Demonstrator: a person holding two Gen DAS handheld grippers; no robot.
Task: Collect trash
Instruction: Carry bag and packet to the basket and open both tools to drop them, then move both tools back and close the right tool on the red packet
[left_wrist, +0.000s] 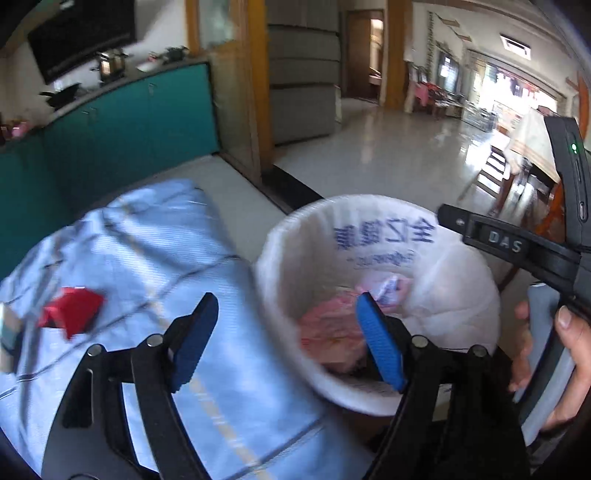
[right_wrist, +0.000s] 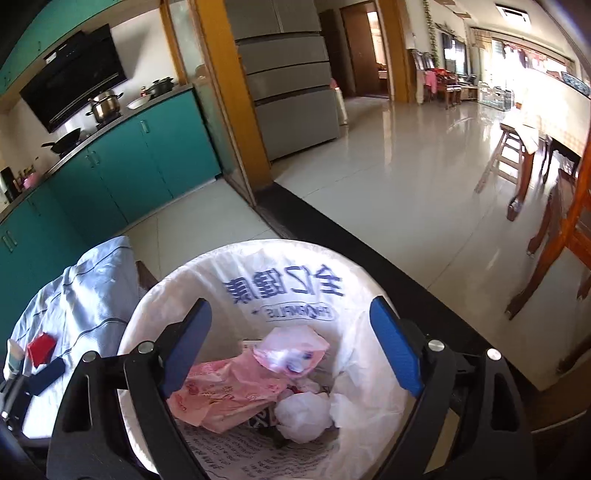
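left gripper: jaws spread wide, nothing between the pads; it straddles the edge where the table meets the bin
right gripper: jaws spread, empty, hanging right over the bin mouth
bin: white-lined, just right of the table; already holds pink bags and a white wad
next trash: red packet lying flat on the blue cloth that covers the table
direction: packet sits left of the left gripper, well left of the bin; looks like a swing left, away from the bin
nearer hand: left, I judge; right is over the bin, further off
packet axis: blurred, seems to run roughly left-right across the view; which end points where, cannot tell
also left: a dark flat item beside the packet
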